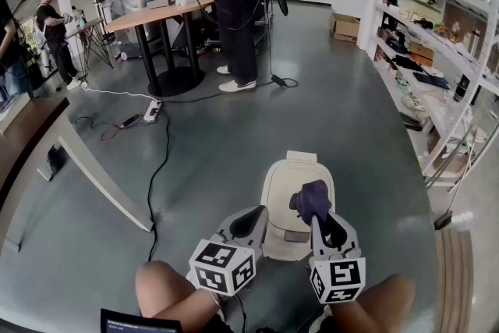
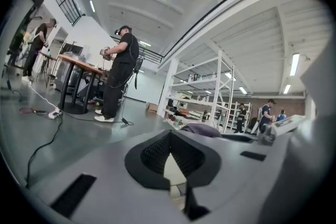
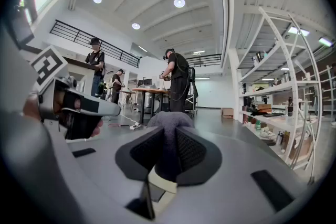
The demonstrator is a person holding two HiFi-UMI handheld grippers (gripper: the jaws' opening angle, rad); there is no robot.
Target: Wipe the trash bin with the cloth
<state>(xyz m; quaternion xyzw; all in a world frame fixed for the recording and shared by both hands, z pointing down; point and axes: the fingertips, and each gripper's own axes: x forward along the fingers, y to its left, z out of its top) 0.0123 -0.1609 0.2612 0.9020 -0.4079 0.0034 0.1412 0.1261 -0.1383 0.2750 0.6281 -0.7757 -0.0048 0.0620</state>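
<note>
The right gripper (image 1: 318,224) clamps a purple cloth (image 1: 311,200) over the cream trash bin (image 1: 295,168), on the floor at six o'clock. The left gripper (image 1: 251,222), jaws together and empty, sits at the bin's nine. Best to press the cloth flat and sweep the lid towards twelve.

We are viewing a grey floor (image 1: 335,113). A cream trash bin (image 1: 284,189) is standing on it; a power strip (image 1: 152,111) and a black cable (image 1: 160,160) are lying well apart from it.
</note>
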